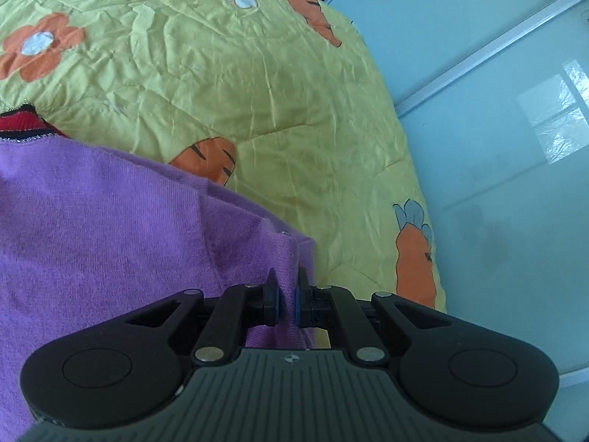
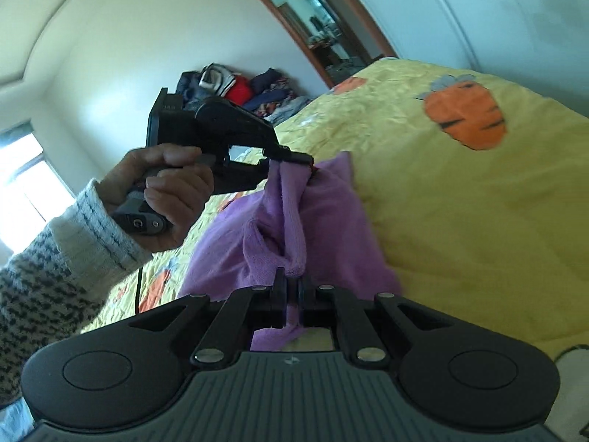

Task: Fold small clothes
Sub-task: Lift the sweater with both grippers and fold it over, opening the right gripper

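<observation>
Left gripper [image 1: 287, 291] pinching edge of purple sweater [image 1: 110, 221]. Right gripper [image 2: 292, 296] clamped tight on another fold of same sweater. Sweater bunched up, hanging between both, over yellow quilt [image 1: 239, 92] with orange carrots. Hand [image 2: 165, 191] in knit sleeve [image 2: 73, 250] holding left gripper's handle. Pile of clothes [image 2: 250, 92] far back by wall.

A: What did the garment look like?
B: A small purple knit top [image 2: 324, 217], with a red, dark-edged piece [image 1: 22, 123] showing at its far edge.
A: How did it lie?
B: Bunched and folded lengthwise, lifted at two edges, its lower part draped over the bed.
</observation>
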Action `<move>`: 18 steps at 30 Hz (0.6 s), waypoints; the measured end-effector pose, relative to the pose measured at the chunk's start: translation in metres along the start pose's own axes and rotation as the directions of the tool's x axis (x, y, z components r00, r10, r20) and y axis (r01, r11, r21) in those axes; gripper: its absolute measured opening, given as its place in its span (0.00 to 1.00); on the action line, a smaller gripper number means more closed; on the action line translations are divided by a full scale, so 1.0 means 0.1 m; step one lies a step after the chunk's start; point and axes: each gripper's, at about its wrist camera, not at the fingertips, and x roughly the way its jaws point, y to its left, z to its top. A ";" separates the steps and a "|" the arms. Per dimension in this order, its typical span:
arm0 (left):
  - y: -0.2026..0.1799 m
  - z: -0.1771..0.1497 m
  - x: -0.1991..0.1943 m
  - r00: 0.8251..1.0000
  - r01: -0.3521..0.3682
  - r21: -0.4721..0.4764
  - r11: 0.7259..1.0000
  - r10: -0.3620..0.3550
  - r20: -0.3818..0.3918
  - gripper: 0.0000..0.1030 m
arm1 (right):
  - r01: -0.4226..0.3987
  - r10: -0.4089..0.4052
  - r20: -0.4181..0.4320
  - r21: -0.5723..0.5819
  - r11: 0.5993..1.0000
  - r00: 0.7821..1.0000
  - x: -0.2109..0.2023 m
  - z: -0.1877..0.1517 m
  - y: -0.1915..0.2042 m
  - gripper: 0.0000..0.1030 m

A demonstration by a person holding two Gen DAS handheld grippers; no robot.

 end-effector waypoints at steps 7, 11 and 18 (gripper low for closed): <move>-0.14 0.02 0.08 0.999 -0.040 0.011 0.999 0.039 0.020 0.08 | 0.056 -0.056 0.010 0.005 0.998 0.998 -0.17 -0.06 -0.10 0.05; -0.32 0.00 0.23 0.999 -0.054 0.091 0.994 0.053 0.012 0.16 | 0.094 -0.095 -0.024 -0.040 0.995 0.995 -0.16 -0.07 -0.07 0.06; -0.11 -0.12 -0.62 0.988 -0.003 0.090 0.996 -0.010 0.152 0.71 | 0.122 -0.120 0.023 -0.159 0.980 0.993 -0.41 0.21 -0.02 0.68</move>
